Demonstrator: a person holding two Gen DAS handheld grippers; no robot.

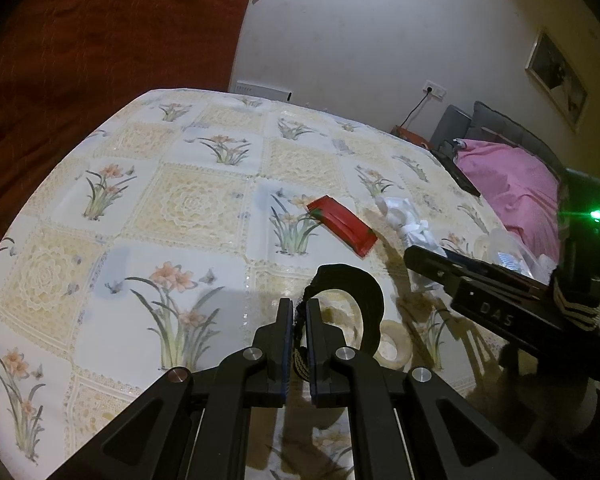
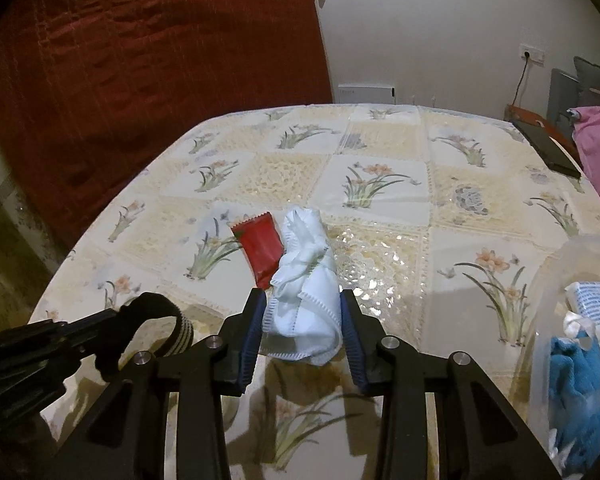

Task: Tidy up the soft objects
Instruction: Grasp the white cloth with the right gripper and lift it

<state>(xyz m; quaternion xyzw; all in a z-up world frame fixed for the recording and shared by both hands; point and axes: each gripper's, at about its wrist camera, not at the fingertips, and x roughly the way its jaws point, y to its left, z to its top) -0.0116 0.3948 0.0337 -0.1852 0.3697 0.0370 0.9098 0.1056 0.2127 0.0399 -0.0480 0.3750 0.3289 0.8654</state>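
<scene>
Covering the whole table, the floral tablecloth (image 2: 380, 184) carries everything else — at its right edge stands a clear plastic container (image 2: 556, 264) with a blue cloth (image 2: 576, 376) inside. Near the cloth's middle lies a rolled white cloth (image 2: 306, 280), the right gripper (image 2: 303, 300) spread wide around its near end (whether the pads touch it is unclear), with a red packet (image 2: 262, 248) just left of the roll. Left of that, the left gripper (image 1: 299, 312) is pinched on a black elastic band (image 1: 360, 292) — a loop with a striped section.
</scene>
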